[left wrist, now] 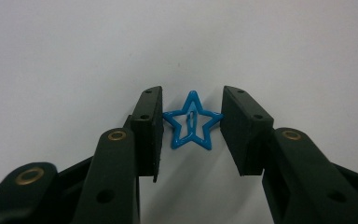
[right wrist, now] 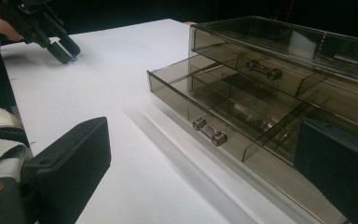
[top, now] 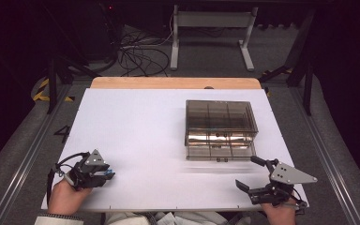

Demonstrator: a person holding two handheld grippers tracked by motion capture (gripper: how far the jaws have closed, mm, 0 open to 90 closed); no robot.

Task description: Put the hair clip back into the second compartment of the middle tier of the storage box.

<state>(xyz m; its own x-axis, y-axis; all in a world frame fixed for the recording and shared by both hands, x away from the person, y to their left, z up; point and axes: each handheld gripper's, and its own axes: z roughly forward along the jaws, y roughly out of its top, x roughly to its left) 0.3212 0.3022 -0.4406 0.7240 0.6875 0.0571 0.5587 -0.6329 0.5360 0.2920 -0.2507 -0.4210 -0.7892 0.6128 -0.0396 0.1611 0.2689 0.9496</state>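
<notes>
At the near left of the white table [top: 136, 122], the left gripper [left wrist: 192, 122] has narrowed around a small blue star clip [left wrist: 192, 122], which lies flat squarely between its jaws, its points at or nearly at both pads; whether they already pinch it I cannot tell. The right gripper [top: 258, 174], spread wide and empty, waits at near right. From the left gripper, the smoky drawer box [top: 219, 123] sits toward two o'clock, its lower drawer [right wrist: 205, 109] pulled open and nearer the right hand.

The flat white table top [top: 136, 122] is bright, but the room around it is very dark. The see-through smoky plastic drawer box [top: 219, 123] shines a bit. Soft shadows lie under the small blue metal star clip [left wrist: 192, 122]. All pictures look slightly fuzzy.
</notes>
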